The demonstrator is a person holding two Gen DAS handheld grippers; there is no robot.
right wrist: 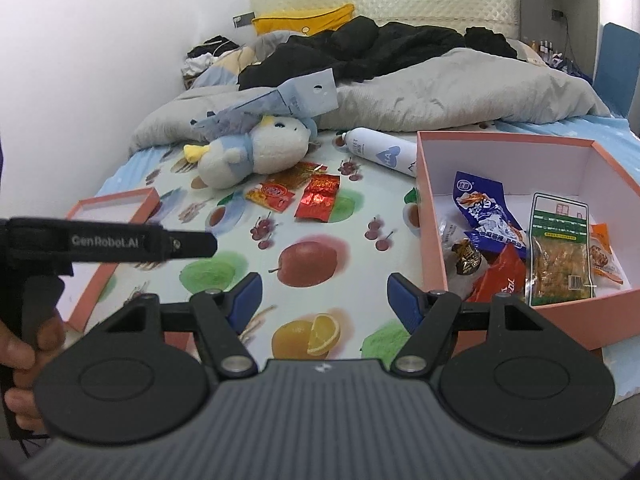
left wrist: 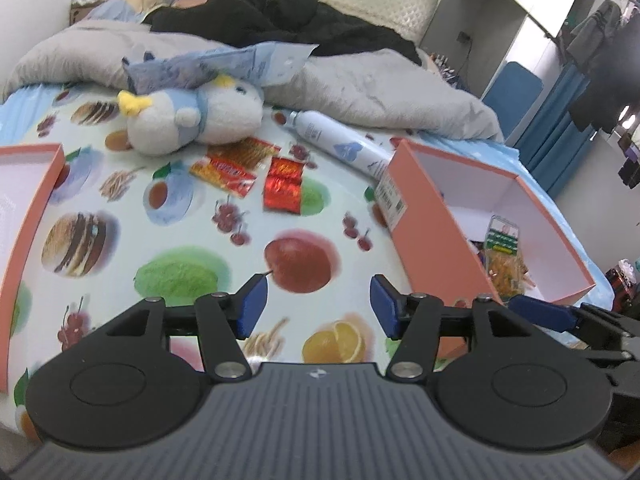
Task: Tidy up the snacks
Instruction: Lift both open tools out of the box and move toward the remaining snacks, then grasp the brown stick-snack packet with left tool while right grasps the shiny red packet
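Two snack packets lie on the fruit-print sheet: a shiny red foil packet [left wrist: 283, 186] [right wrist: 319, 197] and an orange-red packet [left wrist: 228, 168] [right wrist: 273, 194] to its left. A pink box [right wrist: 436, 240] [left wrist: 432, 216] on the right holds several snack packets, among them a blue one [right wrist: 486, 210] and a clear green-labelled one [right wrist: 558, 252] [left wrist: 502, 250]. My left gripper [left wrist: 318, 304] is open and empty, low over the sheet, well short of the loose packets. My right gripper [right wrist: 324, 300] is open and empty beside the box's left wall.
The pink box lid [left wrist: 24, 208] [right wrist: 108, 216] lies at the left. A plush penguin [left wrist: 192, 116] [right wrist: 256, 152] and a white spray can [left wrist: 340, 142] [right wrist: 380, 152] lie behind the packets. A grey duvet [left wrist: 360, 84] and black clothes [right wrist: 380, 48] fill the bed's far half.
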